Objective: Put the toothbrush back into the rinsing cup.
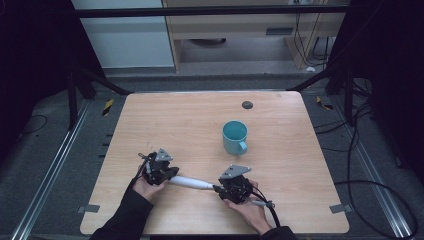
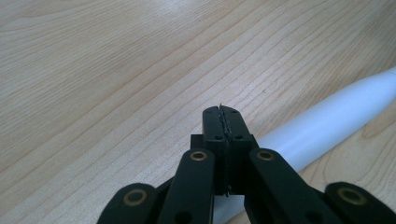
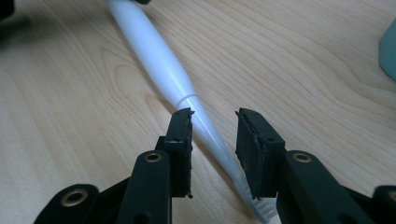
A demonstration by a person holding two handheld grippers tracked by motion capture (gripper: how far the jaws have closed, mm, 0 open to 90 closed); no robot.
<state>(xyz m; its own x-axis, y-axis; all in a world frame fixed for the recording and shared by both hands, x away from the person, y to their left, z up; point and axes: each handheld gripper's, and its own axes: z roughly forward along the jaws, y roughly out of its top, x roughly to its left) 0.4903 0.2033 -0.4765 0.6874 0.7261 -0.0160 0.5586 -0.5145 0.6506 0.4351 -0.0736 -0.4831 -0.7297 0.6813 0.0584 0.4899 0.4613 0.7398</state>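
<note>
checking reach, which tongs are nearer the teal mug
Right. The right tongs sit below the teal mug, slightly to its left; the left tongs lie farther off, down-left.

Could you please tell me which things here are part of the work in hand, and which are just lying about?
In the work:
- white plastic electric toothbrush lying on the table
- left gripper, jaws shut, over the handle end
- right gripper, jaws open astride the thin neck

Lying about:
- teal ceramic mug, standing apart
- small dark round disc near the far edge of the light wooden table
</note>
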